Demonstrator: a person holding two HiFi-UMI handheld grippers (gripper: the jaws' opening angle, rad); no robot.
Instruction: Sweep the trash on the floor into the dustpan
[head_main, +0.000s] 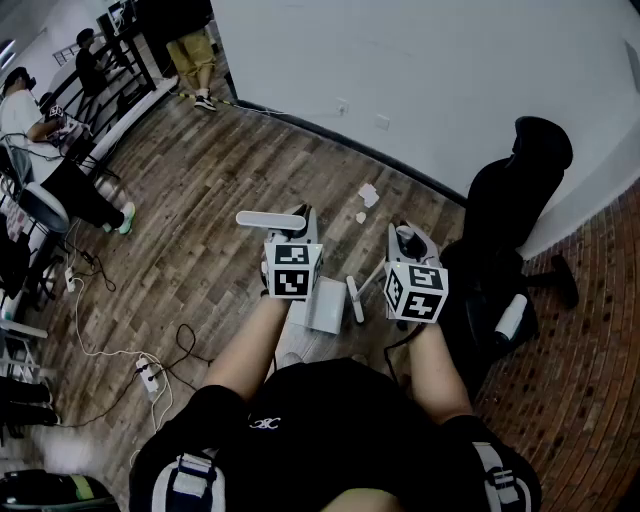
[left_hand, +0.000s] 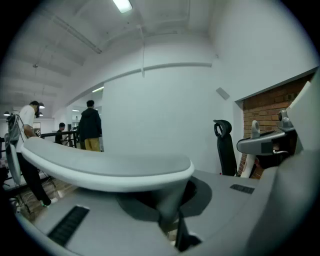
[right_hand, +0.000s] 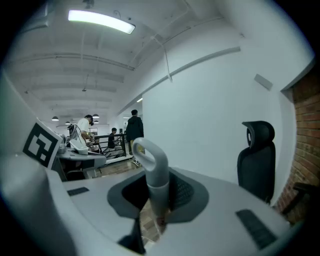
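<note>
Two scraps of white paper trash (head_main: 367, 195) lie on the wooden floor near the wall. Below me stands a white dustpan (head_main: 325, 305), with the broom head (head_main: 354, 299) beside it on its right. My left gripper (head_main: 300, 228) is shut on the dustpan's long handle, whose flat white top grip (left_hand: 105, 167) fills the left gripper view; the jaws close round its stem (left_hand: 169, 207). The right gripper (head_main: 408, 242) is shut on the grey broom handle (right_hand: 154, 172), which ends in a loop above the jaws. Both tools stand upright, well short of the paper scraps.
A black office chair (head_main: 515, 200) stands at the right, against the white wall (head_main: 420, 60). A power strip with cables (head_main: 150, 372) lies on the floor at the left. People sit and stand by desks (head_main: 40, 120) at the far left. Brick-patterned floor (head_main: 590, 400) begins at the right.
</note>
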